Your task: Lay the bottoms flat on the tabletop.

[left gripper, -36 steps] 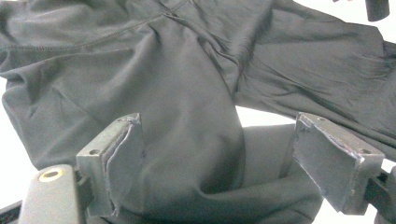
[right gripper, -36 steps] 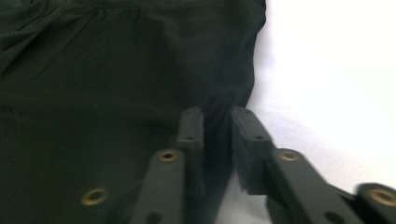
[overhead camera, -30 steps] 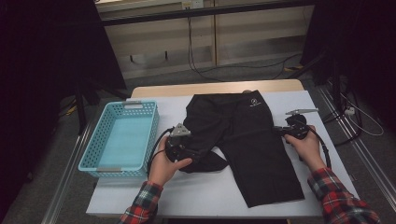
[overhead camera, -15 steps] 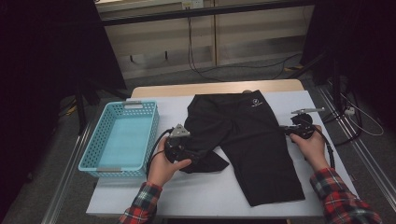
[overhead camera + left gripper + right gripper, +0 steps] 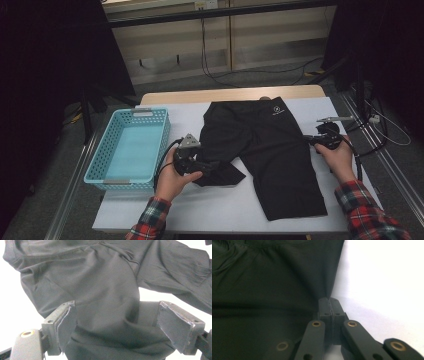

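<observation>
Shorts [image 5: 270,150], black, lie spread on the tabletop [image 5: 225,210], waistband toward the far edge and legs toward the near edge. The left gripper [image 5: 200,166] has its jaws spread wide around a bunched fold of the left leg; in the left gripper view the cloth [image 5: 107,302] fills the gap between the pads [image 5: 66,325], which stand apart without pinching it. That leg is folded up short near the middle of the table. The right gripper [image 5: 312,141] is clamped tight on the shorts' right edge, and the right gripper view shows its jaws meeting on the hem [image 5: 328,296]. A blue basket [image 5: 107,175] sits at the left edge, just beside the left hand [image 5: 172,182].
</observation>
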A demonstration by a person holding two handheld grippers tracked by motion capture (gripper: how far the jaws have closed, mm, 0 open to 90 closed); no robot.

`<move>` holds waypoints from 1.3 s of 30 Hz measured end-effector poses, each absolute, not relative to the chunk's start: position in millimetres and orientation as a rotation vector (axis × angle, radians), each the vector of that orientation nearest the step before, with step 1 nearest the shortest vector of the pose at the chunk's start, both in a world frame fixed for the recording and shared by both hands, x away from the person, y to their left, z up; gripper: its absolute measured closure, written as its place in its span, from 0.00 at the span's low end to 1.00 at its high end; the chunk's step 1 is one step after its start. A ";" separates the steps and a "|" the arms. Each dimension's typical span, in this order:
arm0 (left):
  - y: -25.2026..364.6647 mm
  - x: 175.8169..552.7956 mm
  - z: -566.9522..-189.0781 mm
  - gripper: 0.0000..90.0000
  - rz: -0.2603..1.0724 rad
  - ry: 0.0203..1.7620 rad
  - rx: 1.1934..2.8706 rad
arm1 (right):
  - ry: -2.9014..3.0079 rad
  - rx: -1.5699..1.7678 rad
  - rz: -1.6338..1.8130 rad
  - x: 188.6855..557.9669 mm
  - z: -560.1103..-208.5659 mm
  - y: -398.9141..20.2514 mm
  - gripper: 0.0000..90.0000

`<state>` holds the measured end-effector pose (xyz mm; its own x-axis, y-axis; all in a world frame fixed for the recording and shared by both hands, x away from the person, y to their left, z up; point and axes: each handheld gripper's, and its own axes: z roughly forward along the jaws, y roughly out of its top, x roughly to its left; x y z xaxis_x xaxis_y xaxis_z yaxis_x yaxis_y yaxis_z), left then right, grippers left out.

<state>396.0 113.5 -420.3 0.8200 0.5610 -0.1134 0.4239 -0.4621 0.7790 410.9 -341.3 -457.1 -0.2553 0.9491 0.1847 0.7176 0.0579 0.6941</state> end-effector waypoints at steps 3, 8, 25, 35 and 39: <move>112.9 395.4 -421.2 0.19 0.193 0.727 2.123 | 2.011 1.693 1.011 409.1 -457.3 -344.2 1.00; 113.9 395.7 -420.8 0.19 0.196 0.729 2.123 | 2.004 1.693 0.992 406.8 -456.7 -348.3 1.00; 109.9 395.8 -419.4 0.19 0.200 0.712 2.128 | 1.986 1.697 0.956 387.8 -453.9 -351.7 0.75; 109.5 394.4 -415.6 0.19 0.207 0.702 2.120 | 1.980 1.751 0.977 345.6 -451.3 -360.4 0.77; 108.0 393.8 -412.9 0.19 0.209 0.691 2.115 | 2.031 1.761 0.992 328.1 -449.0 -353.0 0.82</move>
<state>393.8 108.0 -412.9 0.8315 0.5464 -0.1001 0.3990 -0.4621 0.7920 328.1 -353.0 -449.0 -0.2212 0.9491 0.2242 0.7604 0.0239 0.6490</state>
